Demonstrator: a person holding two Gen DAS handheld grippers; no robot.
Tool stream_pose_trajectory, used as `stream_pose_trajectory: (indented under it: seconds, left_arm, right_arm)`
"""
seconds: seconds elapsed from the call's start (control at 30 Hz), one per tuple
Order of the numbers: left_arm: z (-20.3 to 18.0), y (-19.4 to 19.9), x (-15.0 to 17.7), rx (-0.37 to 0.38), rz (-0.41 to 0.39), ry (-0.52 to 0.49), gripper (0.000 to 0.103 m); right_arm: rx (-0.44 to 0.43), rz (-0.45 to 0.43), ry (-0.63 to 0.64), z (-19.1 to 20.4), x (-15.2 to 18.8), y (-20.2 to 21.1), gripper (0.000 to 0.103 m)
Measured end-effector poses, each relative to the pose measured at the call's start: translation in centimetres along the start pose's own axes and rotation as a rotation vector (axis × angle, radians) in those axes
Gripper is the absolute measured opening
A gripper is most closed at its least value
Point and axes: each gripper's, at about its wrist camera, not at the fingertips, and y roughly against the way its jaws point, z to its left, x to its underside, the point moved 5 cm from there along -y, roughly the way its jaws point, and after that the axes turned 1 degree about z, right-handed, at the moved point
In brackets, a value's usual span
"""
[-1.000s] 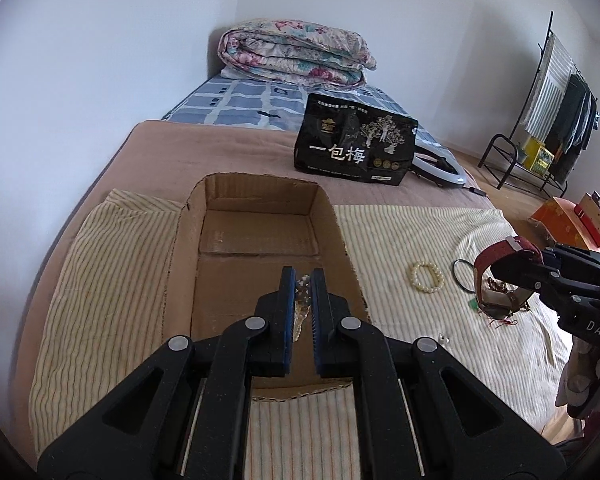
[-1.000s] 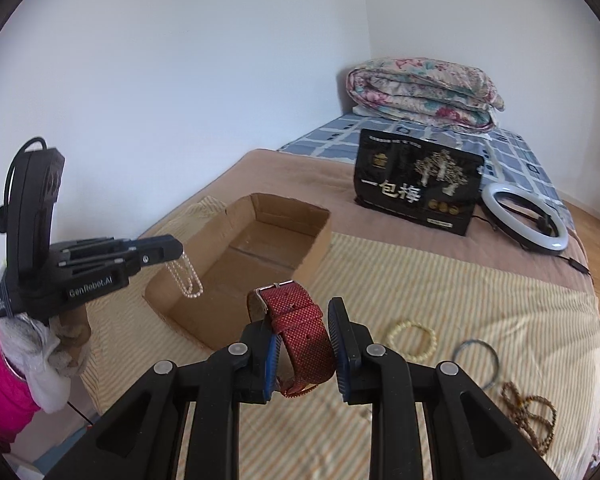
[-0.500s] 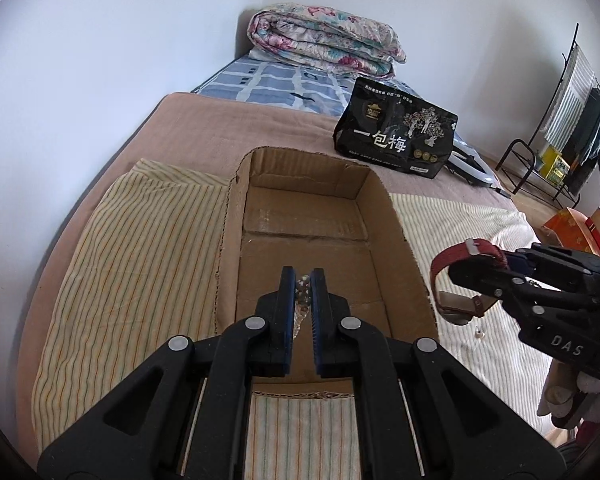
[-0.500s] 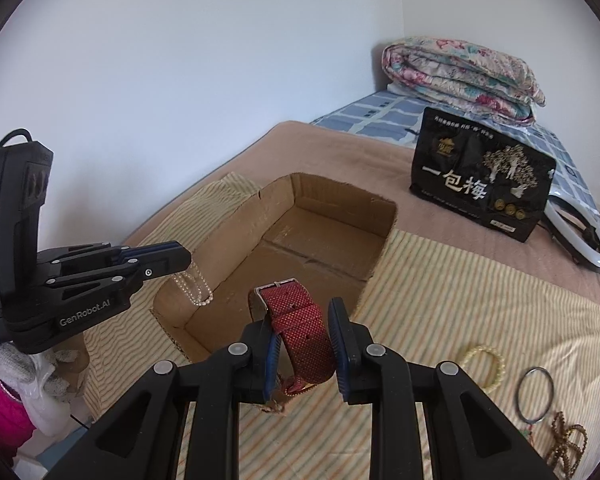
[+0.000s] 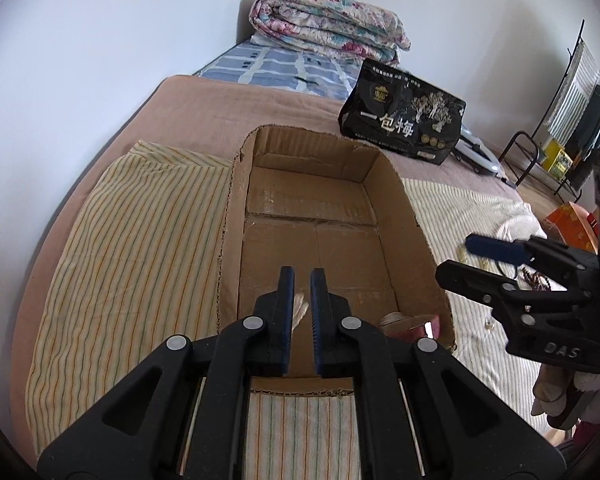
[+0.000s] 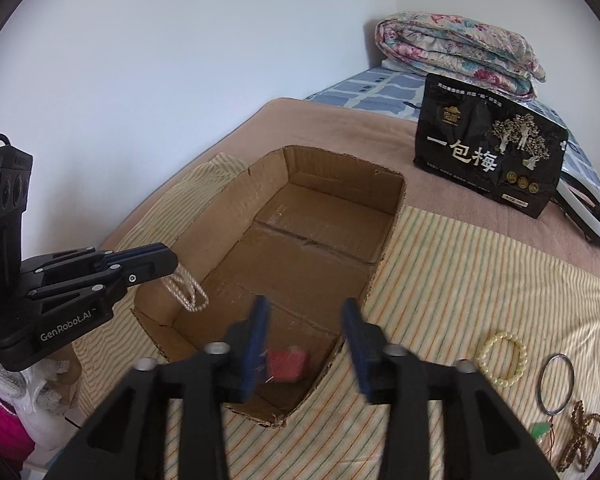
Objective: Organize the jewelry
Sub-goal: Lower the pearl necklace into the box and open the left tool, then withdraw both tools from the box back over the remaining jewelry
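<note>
An open cardboard box (image 5: 312, 156) lies on a striped cloth on the bed. My left gripper (image 5: 302, 272) hangs over its near end; its jaws are starting to open, with a pearl necklace (image 6: 186, 294) still dangling from between the pads. My right gripper (image 6: 306, 304) stands over the box's near right corner, jaws opening wide with nothing between them. Below it a red watch (image 6: 286, 366), blurred, lies on the box floor; it also shows at the corner as the red watch (image 5: 410, 326). The right gripper (image 5: 458, 256) reaches in from the right.
Loose on the striped cloth (image 6: 460, 280) right of the box are a cream bead bracelet (image 6: 502, 358), a metal bangle (image 6: 556, 384), a green pendant (image 6: 542, 428) and brown beads (image 6: 584, 436). A black bag (image 6: 488, 156), a ring light (image 6: 592, 208) and a folded quilt (image 5: 328, 28) lie behind.
Both grippers came down toward the box's near end. The right gripper opened and the red watch dropped from it into the box. The necklace still hangs from the left gripper.
</note>
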Motion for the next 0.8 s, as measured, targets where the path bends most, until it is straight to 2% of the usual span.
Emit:
stream_pose_trajectory:
  seconds: [0.03,0.07,0.1,0.23,0.4,0.53,0.8]
  left_arm:
    - [0.0,-0.1,0.0,-0.003,0.004,0.002,0.030]
    - [0.0,0.0,0.0,-0.007,-0.005,0.005,0.051]
    - [0.0,0.2,-0.1,-0.016,-0.030,0.005,0.056]
    - [-0.1,0.4,0.1,-0.035,-0.041,-0.011,0.056]
    - [-0.3,0.4,0.3,-0.043,-0.038,-0.021,0.056]
    - [-0.7,0.5,0.4,-0.043,-0.041,-0.029,0.056]
    - [-2.2,1.3,0.4,-0.046,-0.062,-0.056,0.056]
  right_arm:
    - [0.009,-0.009,-0.001,-0.1,0.0,0.2,0.069]
    - [0.018,-0.017,-0.004,-0.1,0.0,0.4,0.074]
    - [0.024,-0.024,-0.008,-0.2,-0.1,0.6,0.075]
    - [0.047,-0.048,-0.021,-0.6,-0.4,1.2,0.088]
    - [0.068,-0.065,-0.033,-0.9,-0.7,1.8,0.090]
    - [0.109,-0.081,-0.031,-1.1,-0.7,2.4,0.099]
    - [0.168,-0.113,-0.026,-1.5,-0.6,3.8,0.103]
